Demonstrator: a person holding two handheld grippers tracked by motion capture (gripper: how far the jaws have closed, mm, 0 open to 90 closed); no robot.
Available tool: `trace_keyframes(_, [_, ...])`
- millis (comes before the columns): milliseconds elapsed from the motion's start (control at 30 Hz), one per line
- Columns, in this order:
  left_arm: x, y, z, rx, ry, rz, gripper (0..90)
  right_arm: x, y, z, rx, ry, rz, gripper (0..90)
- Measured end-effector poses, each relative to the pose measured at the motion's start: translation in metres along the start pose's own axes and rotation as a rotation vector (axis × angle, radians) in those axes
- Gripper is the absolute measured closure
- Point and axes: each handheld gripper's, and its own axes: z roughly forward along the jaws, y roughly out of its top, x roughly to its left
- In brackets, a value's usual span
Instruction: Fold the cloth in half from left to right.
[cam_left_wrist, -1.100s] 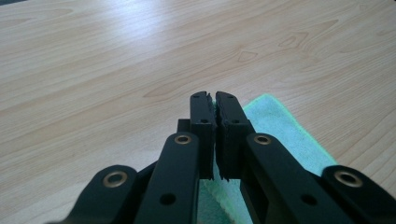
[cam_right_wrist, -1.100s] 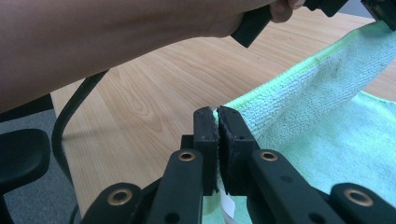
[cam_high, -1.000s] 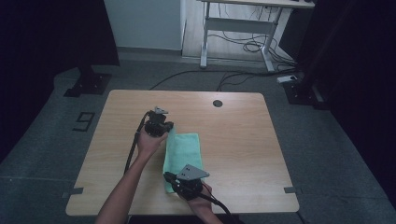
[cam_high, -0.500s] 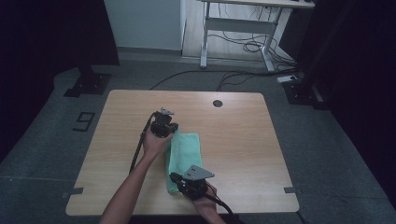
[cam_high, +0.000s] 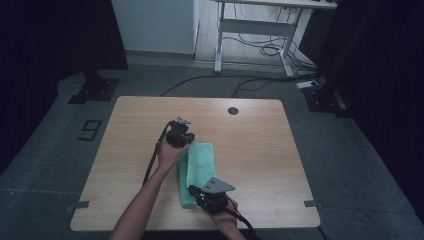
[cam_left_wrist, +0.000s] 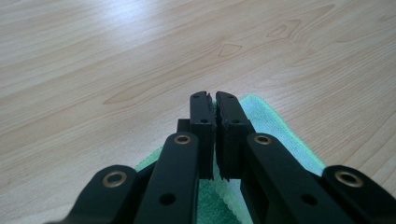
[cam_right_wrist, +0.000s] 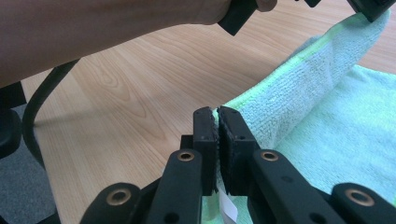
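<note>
A light green towel (cam_high: 201, 167) lies folded lengthwise on the wooden table (cam_high: 260, 145). My left gripper (cam_high: 187, 144) is shut on the towel's far left corner, and my right gripper (cam_high: 194, 190) is shut on its near left corner. In the left gripper view the shut gripper (cam_left_wrist: 214, 99) pinches the towel (cam_left_wrist: 285, 137) just above the tabletop. Seen from the right gripper, the closed gripper (cam_right_wrist: 217, 114) holds the towel's edge (cam_right_wrist: 303, 79). That edge rises as a raised fold toward the left gripper (cam_right_wrist: 373, 8). The rest of the towel (cam_right_wrist: 359, 144) lies flat beneath it.
A small black round grommet (cam_high: 233, 110) sits near the table's far edge. The person's left forearm (cam_right_wrist: 93, 37) crosses the top of the right gripper view, with a black cable (cam_right_wrist: 42, 107) hanging below it. A metal desk frame (cam_high: 255, 30) and floor cables stand beyond the table.
Both grippers have moved slightly to the right, carrying the towel's left edge over the rest of the towel.
</note>
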Motion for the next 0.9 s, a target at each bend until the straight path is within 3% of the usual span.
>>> trace_keyframes(900, [-0.016, 0.003, 0.031, 0.048, -0.034, 0.032, 86.3, -0.015, -0.021, -0.007, 0.029, -0.03, 0.036, 84.6])
